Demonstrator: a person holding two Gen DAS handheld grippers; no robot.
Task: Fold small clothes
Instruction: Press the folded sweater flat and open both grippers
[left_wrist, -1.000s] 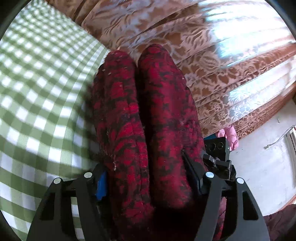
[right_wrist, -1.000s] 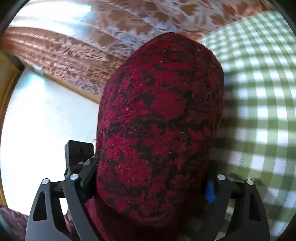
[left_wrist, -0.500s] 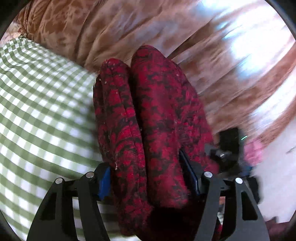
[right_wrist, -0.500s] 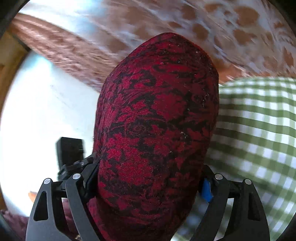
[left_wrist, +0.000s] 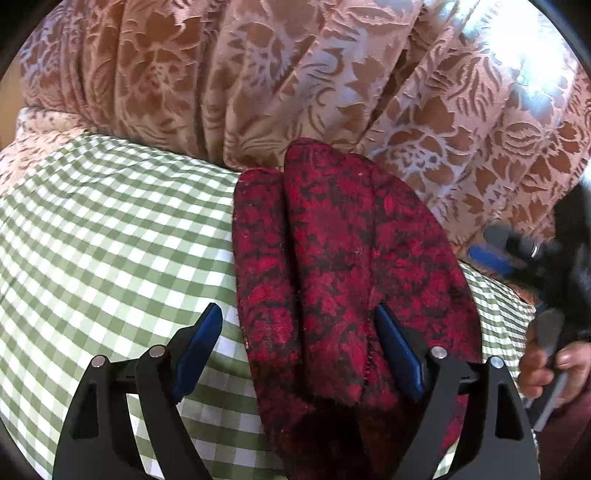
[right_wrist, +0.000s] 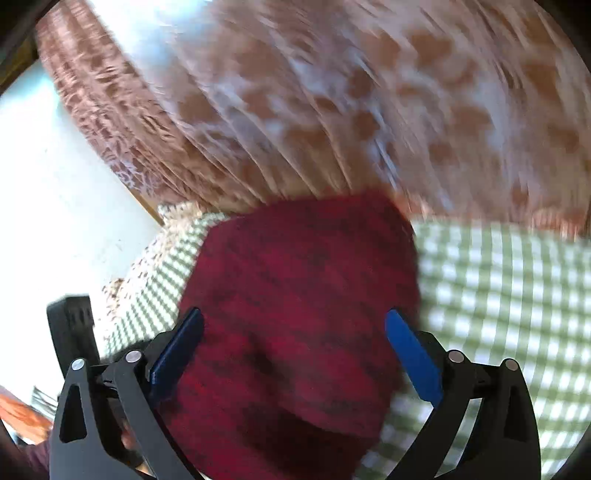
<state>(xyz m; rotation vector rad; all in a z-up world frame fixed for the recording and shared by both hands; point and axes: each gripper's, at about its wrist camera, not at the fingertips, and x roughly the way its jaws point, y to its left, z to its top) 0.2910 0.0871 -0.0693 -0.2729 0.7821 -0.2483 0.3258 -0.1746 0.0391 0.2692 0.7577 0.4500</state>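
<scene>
Now the left tongs (left_wrist: 295, 354) are spreading apart, the left pad clear of the red garment (left_wrist: 343, 273), the right pad just beside its edge; the cloth lies between them, released. The right tongs (right_wrist: 293, 350) are widening too, with the same garment between their blue pads, though blur hides whether they touch it. The folded garment rests on the green checked cloth (left_wrist: 110, 240), its long axis running straight away from the tongs toward the patterned curtain (left_wrist: 295, 74). A hand (left_wrist: 554, 365) grips the other tool at right.
</scene>
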